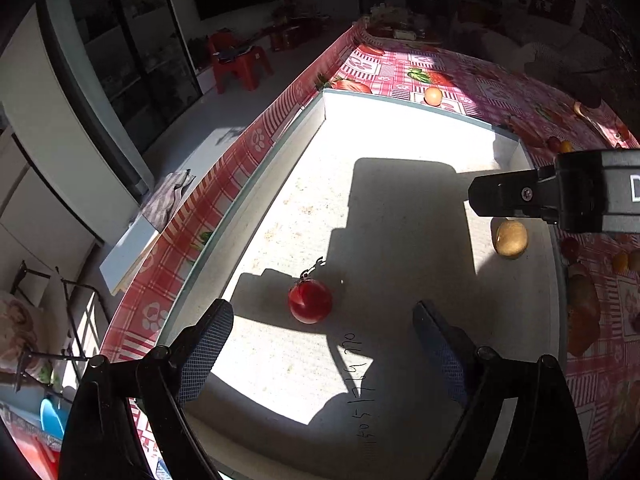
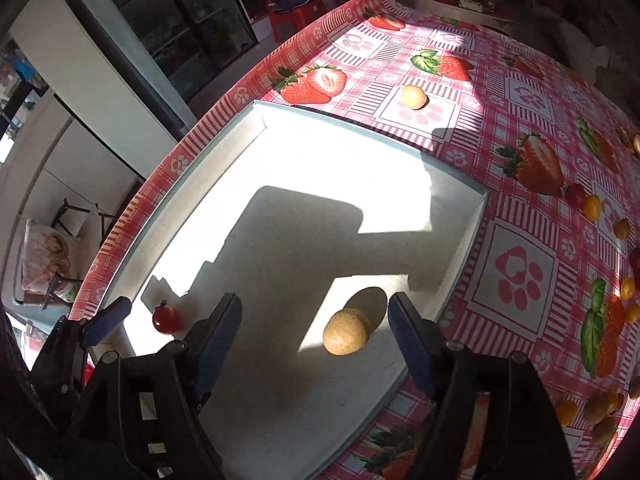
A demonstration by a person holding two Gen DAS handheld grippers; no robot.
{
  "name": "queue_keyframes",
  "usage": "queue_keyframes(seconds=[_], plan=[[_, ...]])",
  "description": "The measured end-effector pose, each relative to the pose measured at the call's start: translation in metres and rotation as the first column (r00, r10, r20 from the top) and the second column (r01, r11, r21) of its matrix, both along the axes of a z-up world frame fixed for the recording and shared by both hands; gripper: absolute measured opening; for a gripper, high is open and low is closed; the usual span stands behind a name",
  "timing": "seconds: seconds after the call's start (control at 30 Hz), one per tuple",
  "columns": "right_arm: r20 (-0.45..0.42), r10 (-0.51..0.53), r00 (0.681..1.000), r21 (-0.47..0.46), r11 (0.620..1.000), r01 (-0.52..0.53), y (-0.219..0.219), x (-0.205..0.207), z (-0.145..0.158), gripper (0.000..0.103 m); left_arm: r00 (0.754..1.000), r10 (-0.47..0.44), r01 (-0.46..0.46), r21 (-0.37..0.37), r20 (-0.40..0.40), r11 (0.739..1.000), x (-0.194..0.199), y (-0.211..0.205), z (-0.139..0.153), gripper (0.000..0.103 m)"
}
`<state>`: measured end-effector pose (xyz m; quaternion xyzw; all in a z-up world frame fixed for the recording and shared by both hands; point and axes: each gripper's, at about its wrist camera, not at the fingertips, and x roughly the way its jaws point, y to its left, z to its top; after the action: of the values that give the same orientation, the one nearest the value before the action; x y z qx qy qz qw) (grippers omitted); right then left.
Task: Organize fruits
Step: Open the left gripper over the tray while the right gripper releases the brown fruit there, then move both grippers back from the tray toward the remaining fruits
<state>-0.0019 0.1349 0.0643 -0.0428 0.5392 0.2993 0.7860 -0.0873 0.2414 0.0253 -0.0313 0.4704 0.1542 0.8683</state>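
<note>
A shallow white tray (image 1: 400, 109) (image 2: 360, 125) lies on the strawberry-print tablecloth. A red cherry tomato (image 1: 310, 300) (image 2: 166, 319) with a stem rests on the tray floor, just ahead of and between the fingertips of my left gripper (image 1: 322, 309), which stands open and does not touch it. A round tan fruit (image 2: 346, 336) (image 1: 511, 238) lies near the tray's right wall, between the spread fingers of my right gripper (image 2: 316, 304); the pads are clear of it on both sides. One black part of the right gripper (image 1: 520, 196) reaches into the left wrist view.
A pale yellow round fruit (image 2: 414, 97) (image 1: 433, 96) sits on the cloth beyond the tray's far wall. Several small orange fruits (image 2: 592, 206) and red ones lie scattered at the right. The table edge (image 2: 168, 160) runs along the tray's left; red plastic chairs (image 2: 292, 8) stand on the floor beyond.
</note>
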Motion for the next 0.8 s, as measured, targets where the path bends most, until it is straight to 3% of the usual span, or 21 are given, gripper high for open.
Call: queue_keyframes(seconds=[0.27,0.5,0.8], plan=[[0.007,-0.105,0.994,0.018,0.994,0.105,-0.066,-0.014,0.01,0.081,0.998,-0.057,0.057,0.012,0.018,0.998,-0.003,-0.03,0.016,0.092],[0.018,-0.205,0.979,0.003,0.979,0.205,-0.138,-0.034,0.011,0.081,0.985,-0.169,0.169,0.015,0.026,0.986,0.002,-0.083,0.028,0.092],[0.042,-0.381,0.924,-0.048,0.923,0.383,-0.247,-0.047,0.004,0.081,0.949,-0.314,0.314,0.0,0.024,0.949,0.021,-0.16,0.035,0.092]])
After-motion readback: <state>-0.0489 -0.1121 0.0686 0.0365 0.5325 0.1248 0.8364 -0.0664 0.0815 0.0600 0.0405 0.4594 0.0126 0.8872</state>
